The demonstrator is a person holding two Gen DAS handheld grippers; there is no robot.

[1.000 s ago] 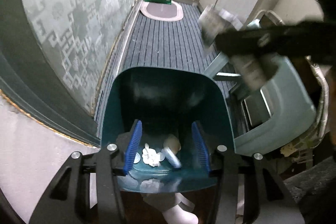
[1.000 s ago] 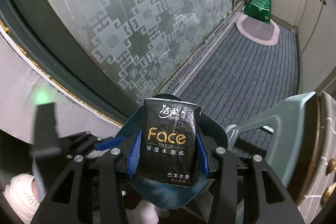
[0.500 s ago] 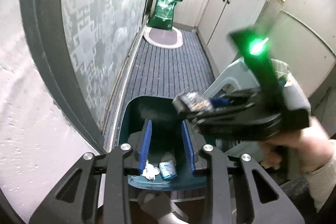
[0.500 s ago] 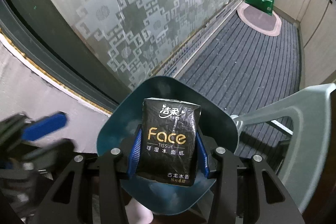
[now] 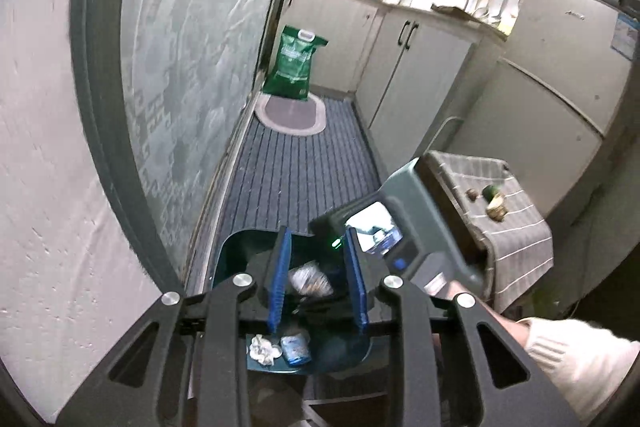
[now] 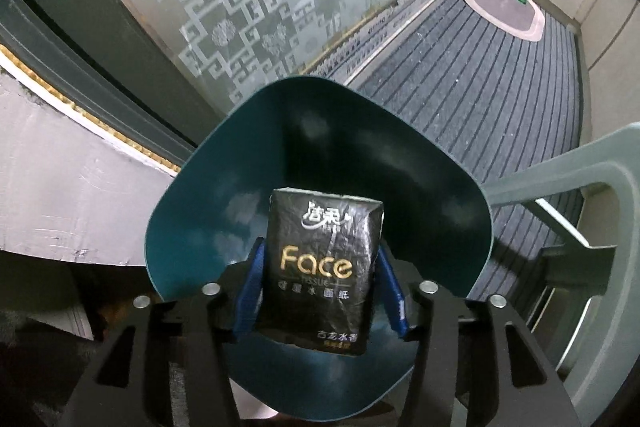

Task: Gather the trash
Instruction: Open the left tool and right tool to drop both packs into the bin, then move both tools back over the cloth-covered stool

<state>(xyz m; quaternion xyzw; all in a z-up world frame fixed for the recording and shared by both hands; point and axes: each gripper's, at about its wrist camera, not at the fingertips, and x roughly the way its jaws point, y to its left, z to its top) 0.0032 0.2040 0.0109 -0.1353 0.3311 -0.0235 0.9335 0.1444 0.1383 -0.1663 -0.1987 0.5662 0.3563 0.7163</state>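
Observation:
In the right wrist view a black "Face" tissue pack (image 6: pixel 324 267) hangs over the mouth of the dark teal bin (image 6: pixel 320 131). My right gripper (image 6: pixel 322 293) has its jaws opening; the blue pads (image 6: pixel 250 291) stand a little off the pack's sides. The left wrist view looks down from above: my left gripper (image 5: pixel 318 277) is closing, its blue pads (image 5: pixel 280 279) apart with nothing held. Beyond them the pack (image 5: pixel 310 279) shows blurred above the bin (image 5: pixel 236 251). A crumpled white paper (image 5: pixel 264 349) and a bluish wrapper (image 5: pixel 296 347) lie in the bin.
A frosted patterned glass door (image 6: pixel 280 7) runs along the left. A pale plastic stool (image 6: pixel 580 187) stands right of the bin, under a striped cloth (image 5: pixel 512 219). Farther off are a green bag (image 5: pixel 294 67), an oval mat (image 5: pixel 290 115), cabinets (image 5: pixel 420 75) and a fridge (image 5: pixel 560 67).
My left gripper rose, tilted up toward the kitchen and narrowed its jaws. My right gripper sank toward the bin's mouth with the tissue pack, and its pads have drawn away from the pack.

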